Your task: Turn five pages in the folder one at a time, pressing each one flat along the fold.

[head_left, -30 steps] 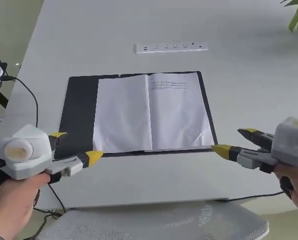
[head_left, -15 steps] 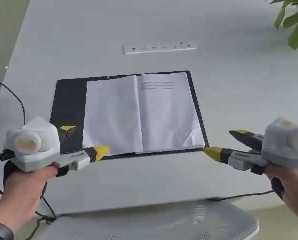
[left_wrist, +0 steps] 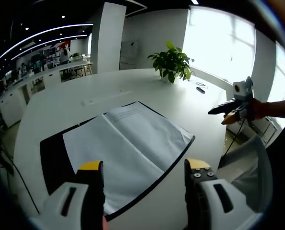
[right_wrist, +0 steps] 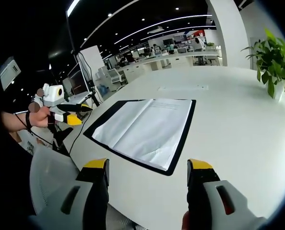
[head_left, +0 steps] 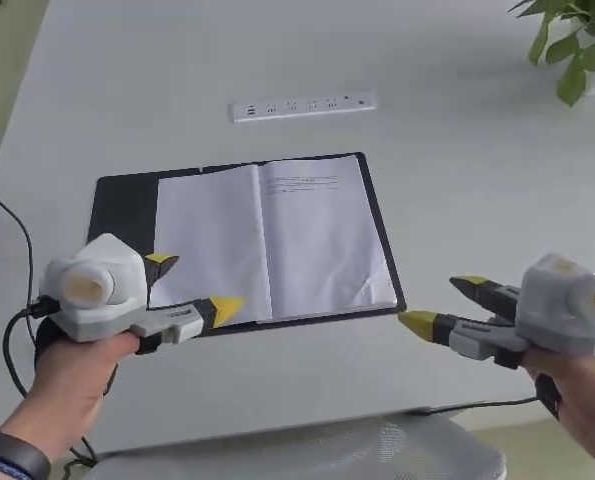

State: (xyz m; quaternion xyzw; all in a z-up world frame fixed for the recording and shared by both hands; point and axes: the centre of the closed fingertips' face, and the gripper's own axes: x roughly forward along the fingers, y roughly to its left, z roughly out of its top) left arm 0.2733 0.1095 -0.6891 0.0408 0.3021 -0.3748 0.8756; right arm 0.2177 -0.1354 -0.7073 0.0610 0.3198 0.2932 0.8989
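Note:
A black folder [head_left: 123,205] lies open on the white table [head_left: 457,180], its white pages [head_left: 267,240] flat, with printed lines atop the right page. The folder [left_wrist: 128,143] also shows in the left gripper view and the folder [right_wrist: 144,127] in the right gripper view. My left gripper [head_left: 195,286] hovers open over the folder's near left corner, yellow tips apart. My right gripper [head_left: 443,303] is held open just off the folder's near right corner, touching nothing. The left gripper [left_wrist: 144,167] and the right gripper [right_wrist: 147,165] each show spread jaws with nothing between them.
A white power strip [head_left: 303,105] lies beyond the folder. A green plant [head_left: 572,45] stands at the far right. A black cable [head_left: 12,250] trails off the table's left side. A grey chair back [head_left: 307,450] sits below the near edge.
The head camera has shifted, so the folder sits lower and further left in view. Both grippers have stayed open and drawn slightly nearer the folder's near corners.

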